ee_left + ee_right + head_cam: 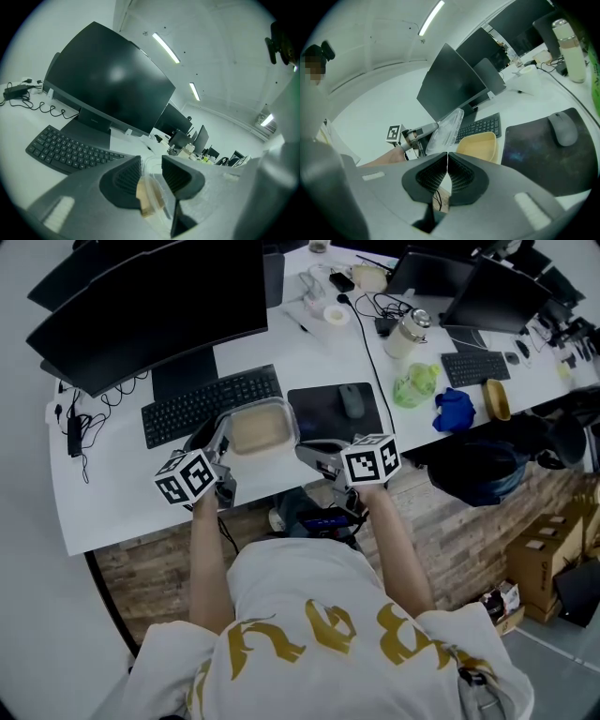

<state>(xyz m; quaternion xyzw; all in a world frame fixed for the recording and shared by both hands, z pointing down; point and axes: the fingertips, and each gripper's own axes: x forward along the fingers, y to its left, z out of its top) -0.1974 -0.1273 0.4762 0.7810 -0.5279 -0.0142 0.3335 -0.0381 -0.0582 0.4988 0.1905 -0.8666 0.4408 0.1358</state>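
Head view: high above person, faces steeply down over shoulders onto white desk (112,493); whole desk width in frame, left gripper (223,432) and right gripper (314,454) at near edge.
Left gripper view: low, close over desk, tilted up along own jaws toward monitor (108,89) and ceiling; keyboard (65,150) at left.
Right gripper view: low at desk's near edge, faces across desk toward person's left, close on tan container (478,146).
Shared: monitor and keyboard in all three; right gripper view also catches left gripper with clear lid (445,126).
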